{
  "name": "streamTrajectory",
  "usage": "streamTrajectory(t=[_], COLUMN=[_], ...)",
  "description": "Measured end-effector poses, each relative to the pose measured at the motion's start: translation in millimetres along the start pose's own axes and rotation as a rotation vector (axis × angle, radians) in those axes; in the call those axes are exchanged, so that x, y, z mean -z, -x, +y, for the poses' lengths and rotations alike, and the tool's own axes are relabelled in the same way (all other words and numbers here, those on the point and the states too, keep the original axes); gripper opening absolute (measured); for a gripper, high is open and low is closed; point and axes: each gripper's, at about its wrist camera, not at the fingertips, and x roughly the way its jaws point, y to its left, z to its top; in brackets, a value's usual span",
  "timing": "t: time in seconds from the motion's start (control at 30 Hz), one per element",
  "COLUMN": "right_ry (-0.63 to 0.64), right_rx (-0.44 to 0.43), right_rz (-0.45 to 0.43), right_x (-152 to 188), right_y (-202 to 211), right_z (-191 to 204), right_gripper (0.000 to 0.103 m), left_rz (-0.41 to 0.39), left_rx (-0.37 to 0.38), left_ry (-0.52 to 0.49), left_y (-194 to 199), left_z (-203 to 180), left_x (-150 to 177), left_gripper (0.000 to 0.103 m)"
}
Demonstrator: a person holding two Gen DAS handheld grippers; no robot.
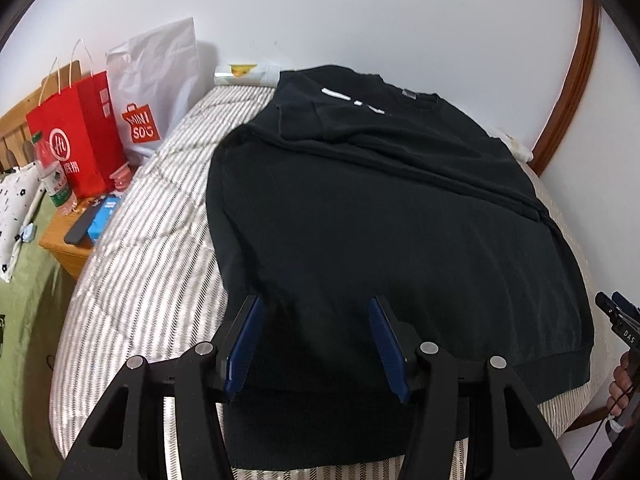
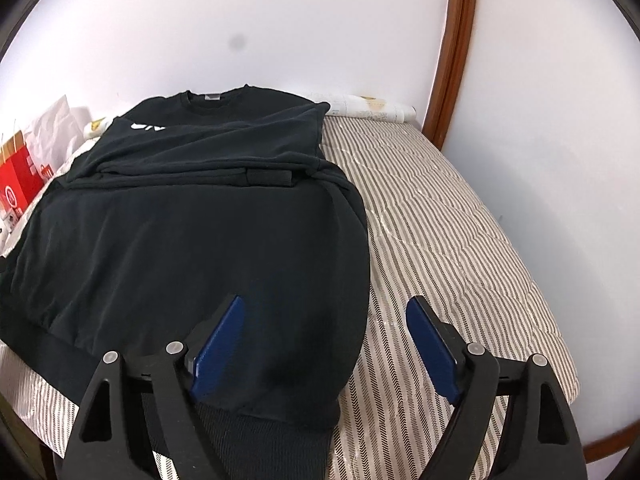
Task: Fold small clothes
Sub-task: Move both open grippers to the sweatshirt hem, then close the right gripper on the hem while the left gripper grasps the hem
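Although the striped mattress (image 2: 460, 216) fills most of both views, the black sweatshirt (image 1: 380, 216) is what matters: it lies flat across the middle of each frame, collar toward the white wall at the top, sleeves already folded in across the chest, ribbed hem toward the lower edge. At the left of the left wrist view a red paper bag (image 1: 76, 136) and a white bag (image 1: 156, 80) stand on a wooden nightstand (image 1: 66, 246) beside a water bottle (image 1: 50, 172). At the bottom of that view the left gripper (image 1: 316, 312) hovers over the hem with its fingers partly spread, and I cannot tell whether they touch the cloth. The right gripper (image 2: 324, 312), at the bottom of its view, has fingers standing wide and holding nothing, straddling the sweatshirt's right side edge. The risk, I judge, is an uneven fold: if one gripper pinches only the top layer, or the two catch the hem at different depths, lifting toward the collar could drag the tucked sleeves loose and skew the garment.
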Motion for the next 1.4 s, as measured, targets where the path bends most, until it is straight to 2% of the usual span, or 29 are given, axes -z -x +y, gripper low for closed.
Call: streamTrajectory(t=[0.23, 0.47, 0.53, 0.63, 0.7, 0.77, 0.9, 1.03, 1.1, 1.13, 1.17, 1.23, 1.27, 1.3, 1.37, 1.4], right_ry=[0.006, -0.115, -0.11, -0.064, -0.058, -0.071, -0.106, -0.096, -0.096, -0.092, -0.088, -0.081, -0.078, -0.076, -0.086, -0.097], right_rx=[-0.036, -0.07, -0.101, -0.081, -0.082, -0.095, -0.106, -0.121, -0.12, -0.121, -0.126, -0.145, -0.156, -0.162, -0.174, -0.181], right_rz=[-0.023, 0.033, 0.05, 0.057, 0.08, 0.098, 0.123, 0.108, 0.1, 0.097, 0.095, 0.089, 0.082, 0.076, 0.072, 0.072], right_x=[7, 10, 14, 22, 29, 34, 46, 45, 43, 42, 41, 38, 37, 36, 34, 33], right_y=[-6, -20, -22, -23, -25, -28, -38, -40, -42, -43, -44, -45, -44, -44, -44, -44], right_z=[5, -11, -10, -4, -1, -2, -7, -6, -5, -3, -2, 0, 1, 1, -1, -2], right_gripper=[0.082, 0.082, 0.081, 0.079, 0.077, 0.076, 0.074, 0.072, 0.069, 0.068, 0.063, 0.053, 0.042, 0.028, 0.013, 0.011], left_rz=[0.009, -0.028, -0.022, 0.007, 0.025, 0.012, 0.002, -0.014, -0.02, -0.018, -0.015, -0.011, -0.012, -0.013, -0.014, -0.019], left_rx=[0.016, 0.042, 0.047, 0.028, 0.04, 0.046, 0.002, -0.053, -0.073, -0.082, -0.083, -0.091, -0.094, -0.093, -0.078, -0.075], left_ry=[0.004, 0.087, 0.099, 0.101, 0.111, 0.11, 0.069, 0.032, 0.039, 0.045, 0.05, 0.063, 0.068, 0.076, 0.096, 0.101], left_y=[-10, 2, 4, 0, -2, -2, -5, -9, -10, -11, -12, -14, -14, -13, -11, -9], left_z=[-1, 32, 43, 51, 55, 57, 49, 40, 40, 39, 38, 38, 39, 41, 43, 41], left_x=[3, 10, 16, 26, 32, 37, 38, 37, 36, 34, 33, 29, 29, 29, 30, 31], left_gripper=[0.052, 0.053, 0.053, 0.053, 0.053, 0.052, 0.052, 0.052, 0.046, 0.038, 0.029, 0.02, 0.015, 0.015, 0.013, 0.013])
